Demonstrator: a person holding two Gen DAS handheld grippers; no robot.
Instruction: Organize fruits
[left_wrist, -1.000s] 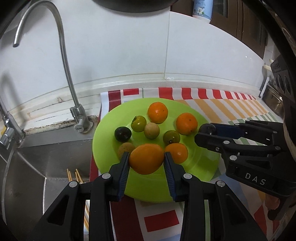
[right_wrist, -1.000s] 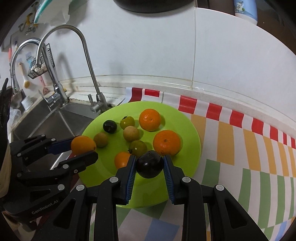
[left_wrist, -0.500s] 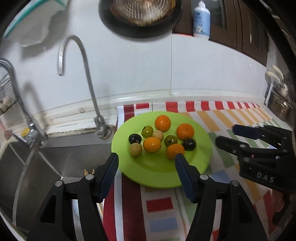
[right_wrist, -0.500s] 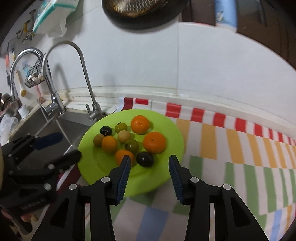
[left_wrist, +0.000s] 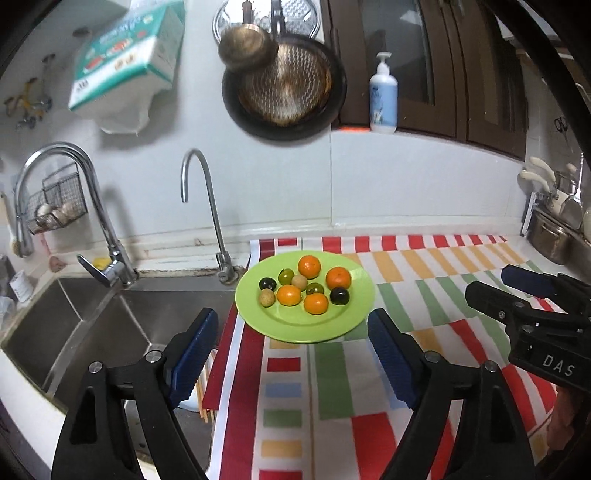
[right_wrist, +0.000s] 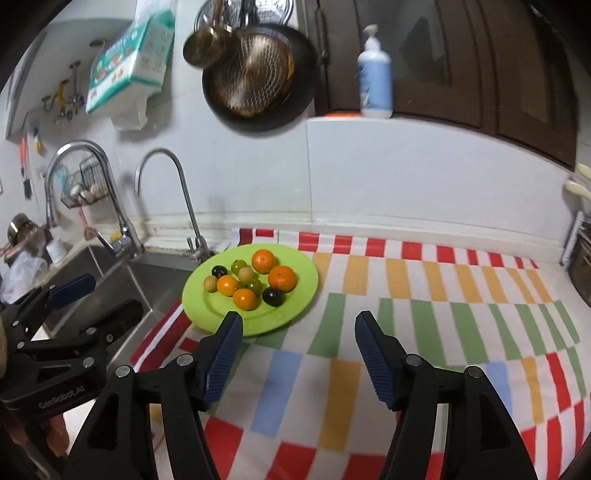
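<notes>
Two handheld grippers hang above a kitchen counter, both with nothing in them. The left gripper (left_wrist: 291, 352) has its blue-padded jaws spread wide and opening further, nothing between them. The right gripper (right_wrist: 297, 352) is likewise opening, its jaws apart over bare cloth, holding nothing.

Just ahead of both lies a lime-green plate (left_wrist: 354, 314) on a striped tablecloth (left_wrist: 424, 280) of red, orange, green and blue blocks. The plate sits at the cloth's left edge, right beside a steel sink (left_wrist: 92, 328) with two taps, and its left rim appears to reach past the cloth toward the basin.

The main risk is judged to be that overhang: a nudge on the plate's near or left rim from a descending finger could tip or slide it toward the sink and send the round fruits rolling. The fruits are also packed close, so jaws closing on one could knock a neighbour loose.

On the plate sit nine small fruits in a loose cluster. Four are bright orange (left_wrist: 309, 266) citrus, glossy and round. Two are near-black dark fruits (left_wrist: 339, 295). Two are greenish (left_wrist: 286, 275), and two pale tan ones (left_wrist: 266, 297) look dull-skinned. All appear firm and prone to rolling. None remains on the cloth, so the gathering looks finished or nearly so.
</notes>
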